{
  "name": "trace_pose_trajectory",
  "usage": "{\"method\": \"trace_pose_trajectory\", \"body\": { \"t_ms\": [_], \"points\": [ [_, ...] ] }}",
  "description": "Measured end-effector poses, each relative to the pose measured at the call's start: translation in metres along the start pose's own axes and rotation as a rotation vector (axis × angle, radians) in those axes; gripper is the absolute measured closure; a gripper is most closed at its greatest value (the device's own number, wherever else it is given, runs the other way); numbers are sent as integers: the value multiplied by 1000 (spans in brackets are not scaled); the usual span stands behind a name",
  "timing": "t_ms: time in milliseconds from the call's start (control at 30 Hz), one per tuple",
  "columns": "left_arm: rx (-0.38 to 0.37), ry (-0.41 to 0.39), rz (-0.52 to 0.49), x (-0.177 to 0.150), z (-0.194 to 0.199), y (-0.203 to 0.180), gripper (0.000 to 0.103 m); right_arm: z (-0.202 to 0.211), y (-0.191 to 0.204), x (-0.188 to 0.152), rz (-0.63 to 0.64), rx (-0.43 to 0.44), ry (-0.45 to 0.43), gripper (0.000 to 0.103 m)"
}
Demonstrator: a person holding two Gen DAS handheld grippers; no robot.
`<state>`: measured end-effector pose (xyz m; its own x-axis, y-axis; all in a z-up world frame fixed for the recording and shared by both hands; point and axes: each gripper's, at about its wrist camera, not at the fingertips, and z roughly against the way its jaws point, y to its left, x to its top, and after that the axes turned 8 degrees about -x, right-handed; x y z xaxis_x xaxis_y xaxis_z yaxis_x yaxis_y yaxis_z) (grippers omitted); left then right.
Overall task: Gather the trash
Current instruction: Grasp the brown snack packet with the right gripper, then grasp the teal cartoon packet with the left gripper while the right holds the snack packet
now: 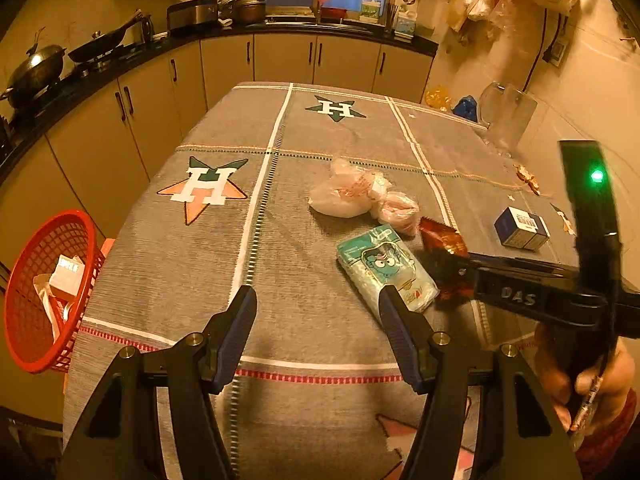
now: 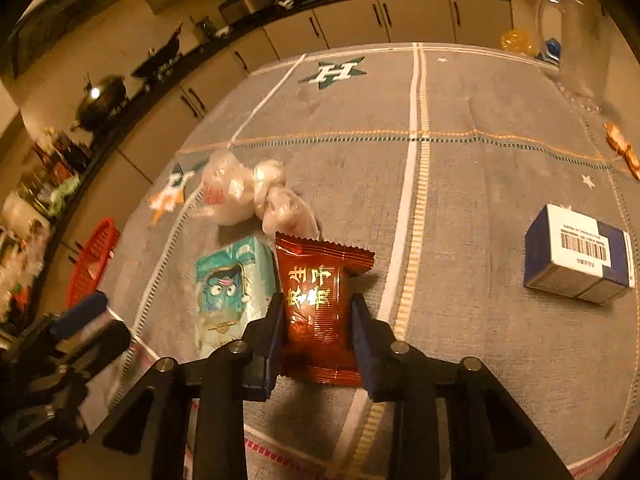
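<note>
My right gripper [image 2: 316, 312] is shut on a red snack wrapper [image 2: 320, 296], its fingers pressing both sides; the wrapper also shows in the left wrist view [image 1: 442, 236]. My left gripper [image 1: 318, 300] is open and empty above the tablecloth, its right finger [image 1: 396, 320] beside a teal tissue pack [image 1: 384, 268], which also shows in the right wrist view [image 2: 232, 280]. Crumpled clear plastic bags [image 1: 360, 196] lie behind the pack. A blue and white box [image 2: 580, 260] lies on the right. A red basket [image 1: 44, 288] holding some trash hangs off the table's left side.
The table [image 1: 280, 128] wears a grey cloth with star logos. A clear plastic jug [image 1: 508, 116] and small orange and blue items stand at the far right corner. An orange scrap [image 2: 622, 152] lies near the right edge. Kitchen counters and cabinets [image 1: 280, 56] run behind and to the left.
</note>
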<state>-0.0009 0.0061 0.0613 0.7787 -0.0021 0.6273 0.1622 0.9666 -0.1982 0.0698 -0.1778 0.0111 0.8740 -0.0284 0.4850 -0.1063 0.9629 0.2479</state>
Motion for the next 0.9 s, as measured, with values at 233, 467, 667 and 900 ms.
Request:
{"method": "trace_pose_trajectory", "body": {
  "t_ms": [233,467,667,900],
  "points": [
    [-22,32,21,10,-20,-22,36,27,-29,1,-122,-42,-112,70],
    [24,71,45,18,-50,-39,32,35,-40,-1,-177,-69,-117,70],
    [75,79,-5,17,-70,-55,32,43,-49,3,-220,-88,-148,70],
    [75,88,-68,4,-82,-57,42,45,-48,4,-208,-84,-150,69]
  ]
}}
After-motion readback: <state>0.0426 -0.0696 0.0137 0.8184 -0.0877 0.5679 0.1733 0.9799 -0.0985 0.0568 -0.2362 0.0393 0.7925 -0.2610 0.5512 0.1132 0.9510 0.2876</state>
